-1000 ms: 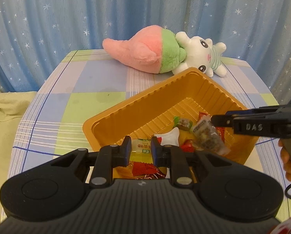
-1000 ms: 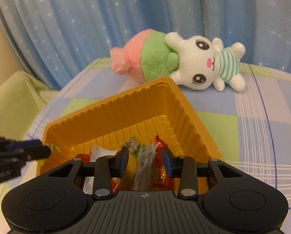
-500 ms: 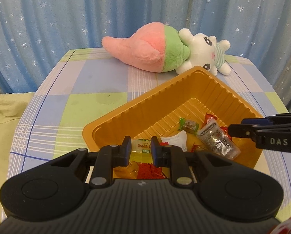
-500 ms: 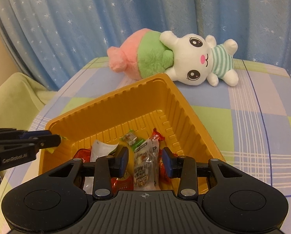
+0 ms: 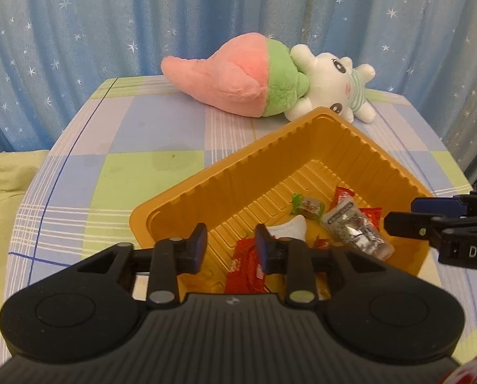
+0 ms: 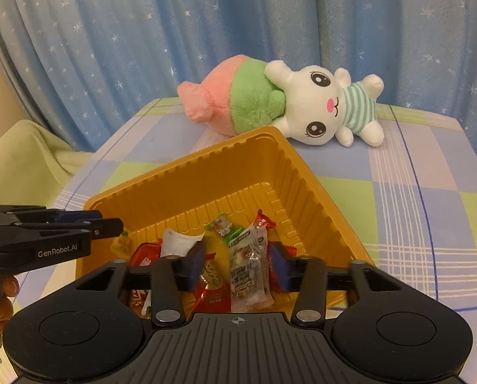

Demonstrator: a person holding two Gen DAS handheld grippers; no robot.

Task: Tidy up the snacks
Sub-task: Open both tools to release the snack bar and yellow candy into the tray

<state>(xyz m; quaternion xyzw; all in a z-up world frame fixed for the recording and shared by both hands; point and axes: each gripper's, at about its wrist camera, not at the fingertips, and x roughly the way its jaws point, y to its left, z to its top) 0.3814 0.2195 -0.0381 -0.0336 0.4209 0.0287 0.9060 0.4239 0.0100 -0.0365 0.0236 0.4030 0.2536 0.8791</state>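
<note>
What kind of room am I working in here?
Probably a home bedroom or child's room: star-print blue curtains, a plush bunny on a checked tablecloth, and an orange snack tray.

I see an orange-gold ribbed tray holding red, green and clear silvery snack wrappers. The tablecloth is checked blue, green and lilac. The plush is white, pink and green, striped mint; the curtain is blue with white stars.

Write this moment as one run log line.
left tongs: open | right tongs: open | clear snack packet: in ribbed orange plastic tray
</note>
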